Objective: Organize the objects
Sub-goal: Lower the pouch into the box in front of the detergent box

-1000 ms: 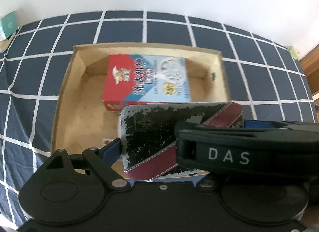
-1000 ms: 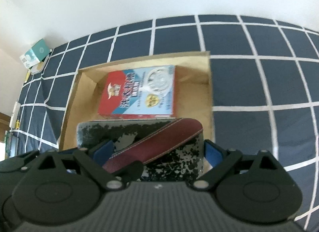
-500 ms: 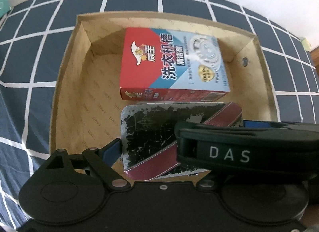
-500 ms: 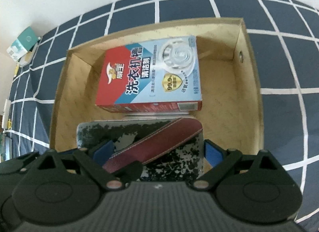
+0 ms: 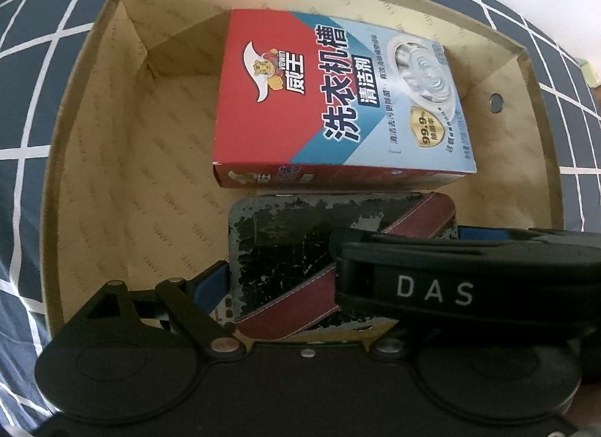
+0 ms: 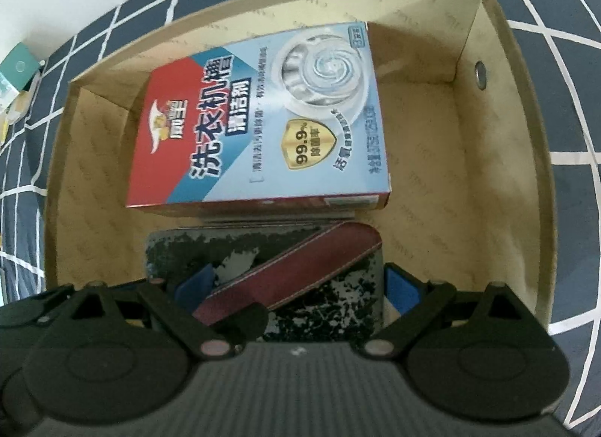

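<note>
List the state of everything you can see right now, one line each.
Cardboard box: open-topped, on the checked cloth.
Cleaner carton: closed, lying flat inside the box.
Worn tin: lid on, gripped from both sides over the box.
Left tongs: clamped on the tin.
Right tongs: clamped on the tin.

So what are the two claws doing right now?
Left claw: shut on the speckled tin.
Right claw: shut on the same speckled tin, above the cardboard box.
</note>
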The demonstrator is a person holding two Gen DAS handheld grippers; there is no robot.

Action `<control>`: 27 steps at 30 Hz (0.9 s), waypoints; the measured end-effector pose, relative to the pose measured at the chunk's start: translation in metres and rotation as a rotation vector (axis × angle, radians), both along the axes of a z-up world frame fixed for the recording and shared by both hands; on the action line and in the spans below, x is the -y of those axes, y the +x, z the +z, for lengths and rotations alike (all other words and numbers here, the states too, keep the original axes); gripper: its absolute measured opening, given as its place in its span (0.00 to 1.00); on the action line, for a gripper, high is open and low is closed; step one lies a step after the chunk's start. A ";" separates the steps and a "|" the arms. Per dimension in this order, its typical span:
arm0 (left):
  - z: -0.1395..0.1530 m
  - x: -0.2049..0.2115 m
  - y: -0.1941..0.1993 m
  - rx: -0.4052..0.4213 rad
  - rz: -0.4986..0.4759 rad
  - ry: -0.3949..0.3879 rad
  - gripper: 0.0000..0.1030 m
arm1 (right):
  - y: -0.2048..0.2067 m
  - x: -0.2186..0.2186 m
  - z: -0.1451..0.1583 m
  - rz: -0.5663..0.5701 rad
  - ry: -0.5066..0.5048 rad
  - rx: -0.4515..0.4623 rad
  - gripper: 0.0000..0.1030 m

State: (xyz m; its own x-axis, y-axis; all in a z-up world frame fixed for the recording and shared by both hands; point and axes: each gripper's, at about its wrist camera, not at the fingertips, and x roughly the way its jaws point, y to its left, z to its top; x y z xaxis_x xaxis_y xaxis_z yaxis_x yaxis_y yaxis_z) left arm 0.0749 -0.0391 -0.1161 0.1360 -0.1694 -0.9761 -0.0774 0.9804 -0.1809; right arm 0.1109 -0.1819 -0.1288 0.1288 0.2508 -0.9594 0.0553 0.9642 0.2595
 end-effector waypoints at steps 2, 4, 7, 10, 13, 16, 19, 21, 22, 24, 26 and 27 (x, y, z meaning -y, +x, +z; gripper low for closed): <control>-0.002 0.000 0.002 -0.002 -0.002 -0.003 0.85 | 0.002 0.000 -0.002 0.000 -0.004 -0.001 0.93; -0.005 -0.001 0.004 -0.006 -0.002 -0.006 0.85 | 0.004 0.001 -0.004 -0.001 -0.006 -0.005 0.93; -0.009 -0.001 0.007 -0.016 -0.006 -0.007 0.85 | 0.006 0.002 -0.008 -0.004 -0.005 -0.016 0.93; -0.012 -0.002 0.007 -0.020 -0.014 -0.011 0.85 | 0.007 0.003 -0.010 -0.009 -0.007 -0.025 0.93; -0.012 -0.003 0.006 -0.022 -0.015 -0.013 0.85 | 0.006 0.002 -0.011 -0.009 -0.007 -0.027 0.93; -0.013 -0.004 0.005 -0.023 -0.013 -0.017 0.86 | 0.008 0.005 -0.011 -0.012 -0.004 -0.029 0.93; -0.009 -0.007 0.003 -0.012 -0.013 -0.013 0.86 | 0.007 0.008 -0.009 -0.016 0.002 -0.030 0.93; -0.005 -0.009 0.002 -0.010 -0.010 -0.014 0.86 | 0.010 0.007 -0.008 -0.025 0.008 -0.027 0.93; -0.001 -0.010 0.001 -0.004 -0.009 -0.015 0.86 | 0.010 0.008 -0.006 -0.026 0.007 -0.023 0.93; 0.006 -0.012 -0.002 0.009 -0.013 -0.010 0.87 | 0.009 0.008 -0.002 -0.027 0.008 -0.015 0.93; 0.012 -0.015 -0.004 0.019 -0.013 -0.003 0.88 | 0.008 0.007 0.003 -0.020 -0.001 -0.011 0.93; 0.016 -0.016 -0.006 0.025 -0.011 0.000 0.88 | 0.007 0.006 0.006 -0.015 -0.006 -0.001 0.93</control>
